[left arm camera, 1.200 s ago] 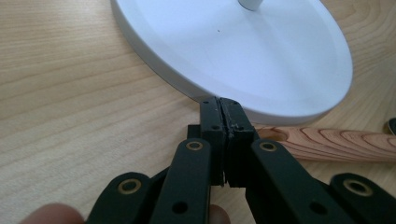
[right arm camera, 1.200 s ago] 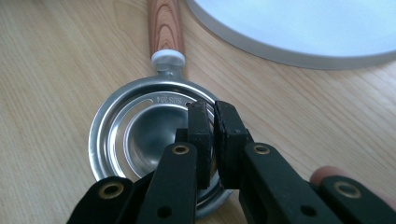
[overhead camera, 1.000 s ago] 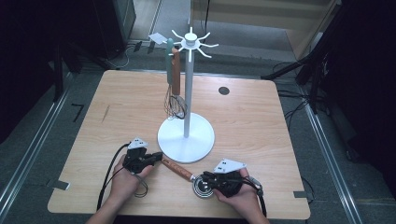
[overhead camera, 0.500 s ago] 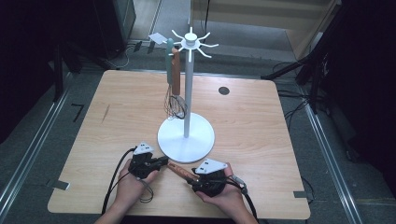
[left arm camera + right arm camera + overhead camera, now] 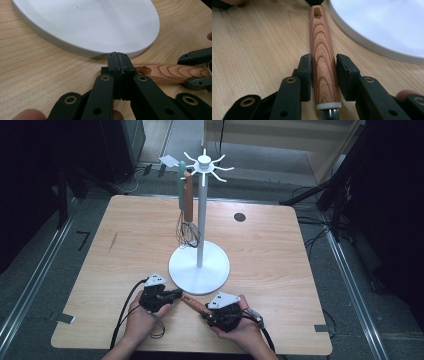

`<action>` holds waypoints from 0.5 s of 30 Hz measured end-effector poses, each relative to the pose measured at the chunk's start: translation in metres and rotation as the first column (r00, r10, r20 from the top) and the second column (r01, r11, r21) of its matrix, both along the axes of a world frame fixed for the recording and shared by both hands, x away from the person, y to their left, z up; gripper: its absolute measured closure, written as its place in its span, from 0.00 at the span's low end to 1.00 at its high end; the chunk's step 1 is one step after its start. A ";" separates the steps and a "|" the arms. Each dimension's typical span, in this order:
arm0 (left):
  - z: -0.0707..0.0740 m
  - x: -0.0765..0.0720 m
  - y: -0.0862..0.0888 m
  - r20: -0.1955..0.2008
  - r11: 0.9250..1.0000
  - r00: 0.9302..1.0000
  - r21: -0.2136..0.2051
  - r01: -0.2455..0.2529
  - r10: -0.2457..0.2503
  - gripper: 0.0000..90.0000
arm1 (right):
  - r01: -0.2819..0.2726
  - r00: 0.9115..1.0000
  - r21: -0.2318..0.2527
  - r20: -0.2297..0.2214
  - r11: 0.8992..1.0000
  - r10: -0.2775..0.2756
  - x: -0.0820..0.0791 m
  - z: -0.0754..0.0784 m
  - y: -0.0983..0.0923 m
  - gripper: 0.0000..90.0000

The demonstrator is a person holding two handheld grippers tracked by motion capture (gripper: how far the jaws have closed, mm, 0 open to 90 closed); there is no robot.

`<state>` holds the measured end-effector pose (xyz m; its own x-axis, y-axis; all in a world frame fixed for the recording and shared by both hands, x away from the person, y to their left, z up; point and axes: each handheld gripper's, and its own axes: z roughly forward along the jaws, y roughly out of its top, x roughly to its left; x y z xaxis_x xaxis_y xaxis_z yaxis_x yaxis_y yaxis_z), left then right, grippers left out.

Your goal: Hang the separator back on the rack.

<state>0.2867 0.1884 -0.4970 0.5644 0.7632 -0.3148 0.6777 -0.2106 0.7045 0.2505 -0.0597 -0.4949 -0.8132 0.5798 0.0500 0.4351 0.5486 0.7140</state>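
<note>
Right tool [image 5: 324, 65] just closing in, jaws astride the wooden handle [image 5: 321, 37], pads close beside it, no clear squeeze. Handle flat on the tabletop [image 5: 254, 50], just beside the white stand base [image 5: 382, 27]. Left tool [image 5: 119, 57] pressed together, empty, at the handle's far end.

One white rack [image 5: 199, 270] stands on one wooden table [image 5: 280, 265], with two utensils hanging from it: one teal-handled [image 5: 181, 175], one wood-handled whisk [image 5: 188, 205]. One wooden-handled utensil [image 5: 322, 57] lies on the tabletop. Two hand-held grippers, left [image 5: 172, 295] and right [image 5: 212, 317], are present.
</note>
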 end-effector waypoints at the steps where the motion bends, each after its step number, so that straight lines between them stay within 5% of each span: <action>1: 0.000 0.000 0.000 0.000 1.000 1.000 -0.004 0.002 -0.002 1.00 | -0.006 1.000 -0.001 0.002 1.000 0.006 0.000 0.000 -0.001 0.77; 8: 0.004 0.002 0.012 0.012 1.000 1.000 -0.019 -0.012 0.012 0.96 | -0.020 1.000 -0.006 0.004 1.000 0.020 -0.002 0.000 -0.009 0.77; 15: 0.014 0.003 0.047 0.049 0.995 0.997 -0.080 -0.060 0.064 0.84 | -0.006 1.000 -0.015 0.008 1.000 0.007 -0.004 -0.001 -0.033 0.77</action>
